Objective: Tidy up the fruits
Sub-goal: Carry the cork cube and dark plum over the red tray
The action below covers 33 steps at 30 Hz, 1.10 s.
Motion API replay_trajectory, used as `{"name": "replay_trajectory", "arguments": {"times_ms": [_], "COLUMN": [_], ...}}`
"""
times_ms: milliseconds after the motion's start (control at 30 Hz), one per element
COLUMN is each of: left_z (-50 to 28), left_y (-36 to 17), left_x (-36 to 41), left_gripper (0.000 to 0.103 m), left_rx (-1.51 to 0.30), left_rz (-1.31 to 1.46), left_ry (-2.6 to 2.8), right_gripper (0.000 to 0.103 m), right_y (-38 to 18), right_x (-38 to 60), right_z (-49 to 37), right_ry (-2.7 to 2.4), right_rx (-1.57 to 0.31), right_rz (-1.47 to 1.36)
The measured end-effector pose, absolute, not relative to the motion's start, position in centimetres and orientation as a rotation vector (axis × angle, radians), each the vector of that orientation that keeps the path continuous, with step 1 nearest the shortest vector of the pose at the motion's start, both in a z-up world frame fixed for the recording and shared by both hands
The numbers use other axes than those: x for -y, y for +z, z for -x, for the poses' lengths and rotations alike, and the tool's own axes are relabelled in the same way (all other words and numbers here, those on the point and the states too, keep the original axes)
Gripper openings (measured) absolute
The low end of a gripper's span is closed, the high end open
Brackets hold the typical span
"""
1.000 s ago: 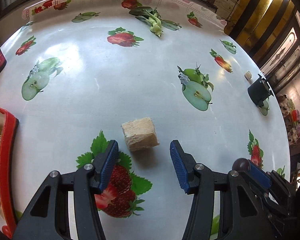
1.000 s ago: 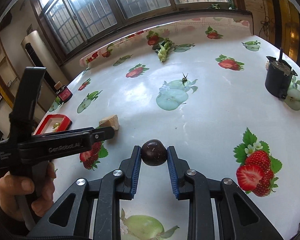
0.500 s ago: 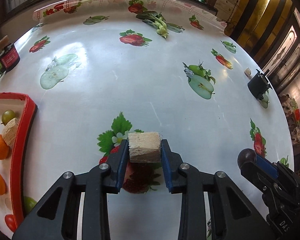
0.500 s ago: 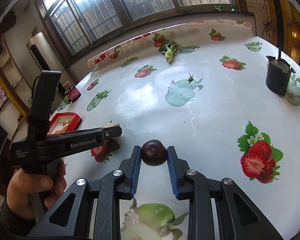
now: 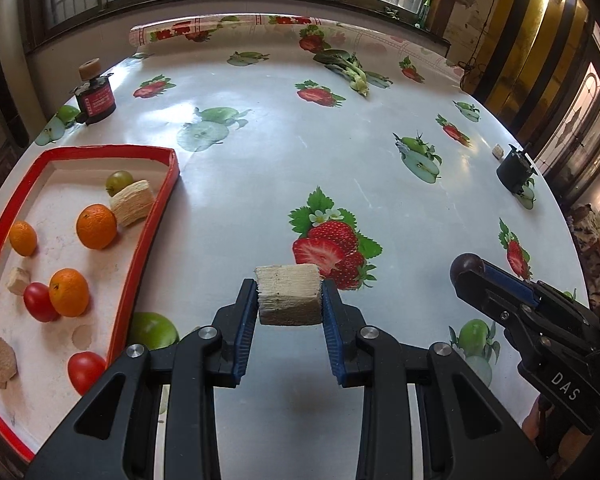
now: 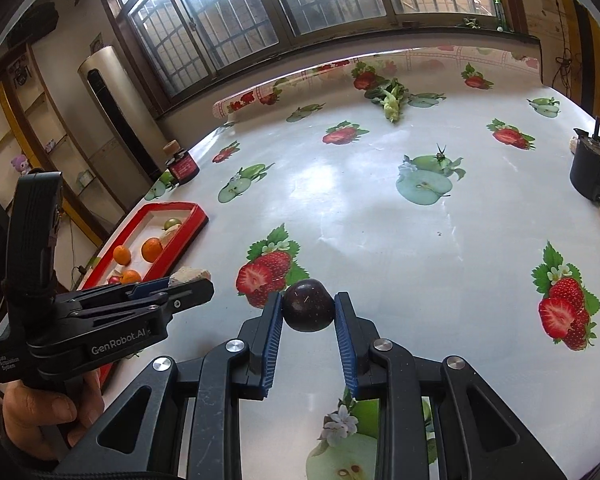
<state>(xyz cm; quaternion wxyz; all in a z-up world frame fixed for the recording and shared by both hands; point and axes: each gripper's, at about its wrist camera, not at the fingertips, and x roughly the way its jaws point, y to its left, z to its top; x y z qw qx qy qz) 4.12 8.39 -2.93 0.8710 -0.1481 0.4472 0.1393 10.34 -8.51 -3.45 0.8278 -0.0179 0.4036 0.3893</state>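
Tilting both tools downward over the glossy fruit-printed desk (image 5: 260,168), you pinch a rough, fibrous beige block (image 5: 289,294) in the left gripper (image 5: 289,312) jaws, lifted beside the red-rimmed tray (image 5: 158,216) of round oranges (image 5: 96,226). Your right gripper (image 6: 308,320) jaws clamp a smooth dark round plum (image 6: 308,311).

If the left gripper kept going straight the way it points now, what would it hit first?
Probably the bare tablecloth near the printed strawberry. The left gripper, shut on the beige block, points steeply down; the red tray lies off to its left. Depth is uncertain.
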Motion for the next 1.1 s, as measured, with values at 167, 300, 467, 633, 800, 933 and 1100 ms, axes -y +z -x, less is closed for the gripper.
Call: {"name": "replay_trajectory", "arguments": {"times_ms": [167, 300, 467, 633, 800, 933, 1100], "left_z": [-1.6, 0.3, 2.3, 3.8, 5.1, 6.1, 7.4], "left_y": [-2.1, -2.1, -1.9, -1.6, -1.7, -1.6, -1.5], "left_x": [-9.5, -10.5, -11.3, -11.7, -12.4, -13.0, -14.0], "left_gripper": [0.029, 0.029, 0.029, 0.029, 0.029, 0.029, 0.029], "left_rx": [-0.906, -0.897, -0.88, -0.868, -0.861, -0.855, -0.846], "left_rz": [0.32, 0.339, 0.358, 0.361, 0.368, 0.374, 0.383], "left_ry": [0.331, 0.36, 0.389, 0.4, 0.42, 0.439, 0.461], "right_gripper": [0.027, 0.027, 0.027, 0.027, 0.027, 0.027, 0.027], "right_y": [-3.3, -3.4, -3.5, -3.4, -3.1, -2.8, -2.3], "right_x": [7.2, 6.1, 4.7, 3.6, 2.5, 1.7, 0.6], "right_z": [-9.0, -7.9, -6.6, -5.5, -4.5, -3.8, -3.0], "right_ry": [0.856, 0.881, 0.912, 0.936, 0.957, 0.971, 0.991], "right_rx": [-0.854, -0.857, -0.857, -0.854, -0.846, -0.836, -0.822], "right_rz": [0.053, 0.07, 0.094, 0.115, 0.134, 0.15, 0.166]}}
